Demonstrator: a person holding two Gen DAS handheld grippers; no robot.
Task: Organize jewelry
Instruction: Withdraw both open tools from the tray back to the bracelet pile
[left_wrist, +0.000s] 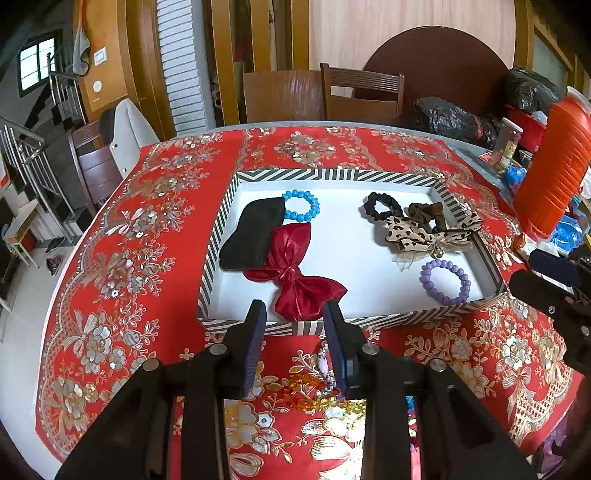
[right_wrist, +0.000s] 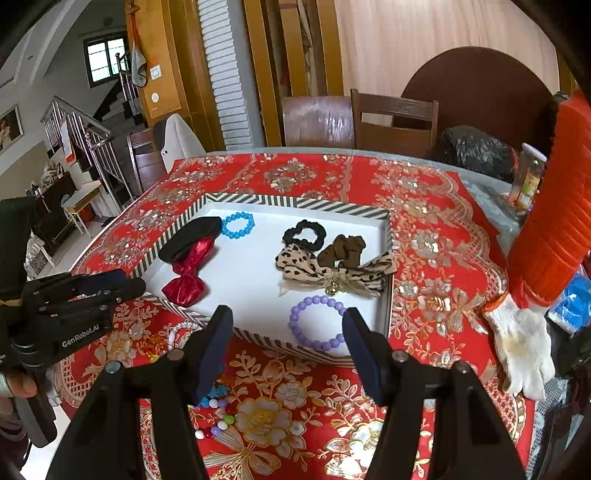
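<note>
A striped-rimmed tray (left_wrist: 216, 254) (right_wrist: 295, 202) with a white floor holds a blue bead bracelet (left_wrist: 301, 205), a black cloth hair piece (left_wrist: 255, 232), a red satin bow (left_wrist: 295, 273), a black scrunchie (left_wrist: 380, 205), a brown scrunchie (left_wrist: 426, 214), a leopard bow (left_wrist: 432, 234) and a purple bead bracelet (left_wrist: 445, 282) (right_wrist: 317, 325). My left gripper (left_wrist: 294, 317) hangs open over the tray's near rim, nothing between its fingers. Beneath it on the cloth lie orange beads (left_wrist: 314, 393) and a pale bracelet (left_wrist: 325, 363). My right gripper (right_wrist: 288, 325) stands open just before the purple bracelet.
A red floral cloth (left_wrist: 122, 266) covers the table. Loose coloured beads (right_wrist: 218, 424) lie below the right gripper. An orange jug (right_wrist: 554, 221), a white glove (right_wrist: 521, 343) and a jar (right_wrist: 528, 181) stand at the right. Wooden chairs (left_wrist: 362, 92) line the far edge.
</note>
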